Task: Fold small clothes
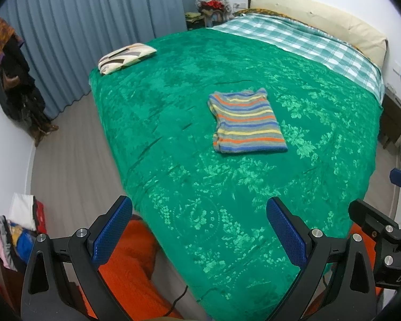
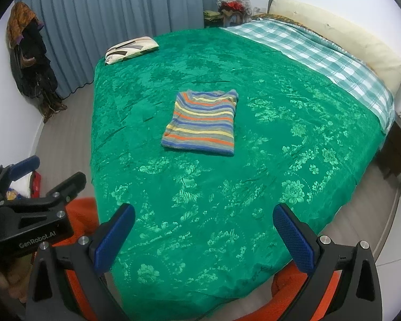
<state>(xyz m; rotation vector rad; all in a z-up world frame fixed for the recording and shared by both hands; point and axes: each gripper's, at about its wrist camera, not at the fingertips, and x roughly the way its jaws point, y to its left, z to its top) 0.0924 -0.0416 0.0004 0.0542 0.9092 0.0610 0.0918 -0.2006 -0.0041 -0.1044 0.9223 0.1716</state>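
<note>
While the striped shirt (image 1: pixel 247 121) is lying folded mid-bed, well apart from both spread, empty grippers (image 1: pixel 200 230) (image 2: pixel 204 236), any careless regrasp is risking pulling its layers open

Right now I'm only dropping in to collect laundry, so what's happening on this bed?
A person holds a two-finger tool in each hand, and both the left tool and the right tool are open, empty and held back over the near edge of the green bedspread. A striped shirt lies folded into a neat rectangle mid-bed, touched by neither tool. A patterned pillow sits at the far corner.
</note>
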